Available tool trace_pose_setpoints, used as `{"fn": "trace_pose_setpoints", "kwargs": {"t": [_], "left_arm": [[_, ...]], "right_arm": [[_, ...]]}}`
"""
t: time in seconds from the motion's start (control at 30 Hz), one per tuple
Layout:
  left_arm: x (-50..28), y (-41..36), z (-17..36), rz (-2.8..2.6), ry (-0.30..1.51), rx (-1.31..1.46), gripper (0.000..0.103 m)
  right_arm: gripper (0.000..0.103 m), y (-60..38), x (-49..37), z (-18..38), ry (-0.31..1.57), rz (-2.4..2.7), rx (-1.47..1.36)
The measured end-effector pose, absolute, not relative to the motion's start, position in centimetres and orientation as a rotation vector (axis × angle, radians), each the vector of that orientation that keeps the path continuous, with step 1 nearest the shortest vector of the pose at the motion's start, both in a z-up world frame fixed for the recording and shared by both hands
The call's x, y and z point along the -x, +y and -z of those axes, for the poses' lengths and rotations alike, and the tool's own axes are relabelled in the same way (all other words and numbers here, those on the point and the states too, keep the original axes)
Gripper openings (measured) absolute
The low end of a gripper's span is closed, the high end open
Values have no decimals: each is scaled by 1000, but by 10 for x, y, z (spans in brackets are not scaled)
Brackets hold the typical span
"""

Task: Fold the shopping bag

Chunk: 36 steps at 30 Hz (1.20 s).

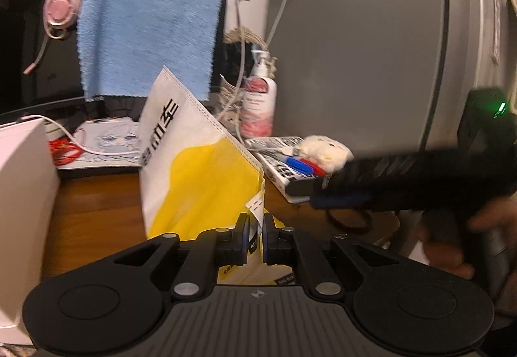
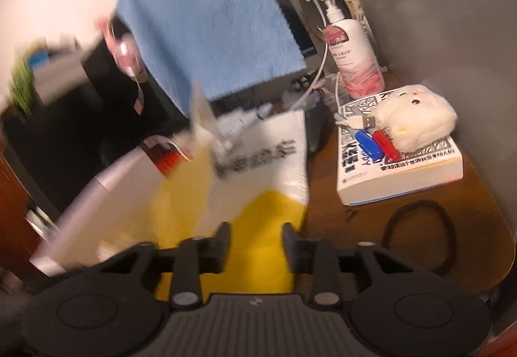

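Bag (image 1: 197, 163), white and yellow with black print, stands partly raised over the brown wooden table (image 1: 97, 211), one panel tilted upward toward the blue towel (image 1: 148, 14) that hangs behind it.

Left gripper (image 1: 256, 232): jaws closed tight on the bag's edge, a small white tag and the fabric pinched between the pads. Bag material continues below the fingers.

Right gripper (image 2: 257, 244): jaws partly apart, nothing clamped. Yellow part of the bag lies in the gap between the fingers; pads do not press on it. Right wrist view is blurred on its left side, so the bag's far edge is unclear there.

In the left wrist view, the right gripper's black body enters from the right, held by a hand (image 1: 452, 244).

Also on the table: thick book (image 2: 400, 169) with a white plush toy (image 2: 416, 118) and red and blue pens on top, pump bottle (image 2: 352, 56) behind it, black hair tie (image 2: 420, 234) near the table edge. Pink headset (image 1: 61, 8) hangs beside the towel.
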<state>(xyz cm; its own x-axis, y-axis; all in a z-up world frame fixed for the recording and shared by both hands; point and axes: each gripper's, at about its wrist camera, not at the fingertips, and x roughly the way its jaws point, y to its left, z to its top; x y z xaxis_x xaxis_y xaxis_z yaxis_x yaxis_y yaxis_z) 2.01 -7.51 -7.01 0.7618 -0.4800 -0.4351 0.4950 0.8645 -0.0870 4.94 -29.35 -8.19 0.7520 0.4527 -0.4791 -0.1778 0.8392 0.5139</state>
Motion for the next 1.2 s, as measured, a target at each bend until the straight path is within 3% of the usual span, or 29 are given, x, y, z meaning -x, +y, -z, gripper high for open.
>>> {"fn": "trace_pose_setpoints", "kwargs": {"t": [0.07, 0.3, 0.33, 0.37, 0.43, 0.63, 0.93, 1.2], "left_arm": [[-22, -82, 74, 544, 476, -40, 6], [-23, -99, 82, 564, 485, -100, 6], [-23, -100, 83, 568, 491, -102, 6], [-24, -100, 84, 574, 498, -103, 6], [-23, -98, 85, 585, 509, -104, 6], [-18, -84, 75, 677, 549, -78, 7], [-4, -56, 49, 769, 530, -24, 21], [-56, -23, 59, 585, 529, 24, 23]], "right_arm": [[56, -305, -45, 76, 624, -410, -569], [55, -301, -59, 77, 713, -438, -675], [48, -299, -61, 78, 717, -425, -669], [29, -297, -64, 78, 722, -421, -659], [12, -295, -67, 80, 732, -404, -647], [7, -293, -73, 85, 742, -354, -591], [5, -292, -78, 94, 747, -305, -532], [5, -291, -77, 97, 751, -305, -506]]}}
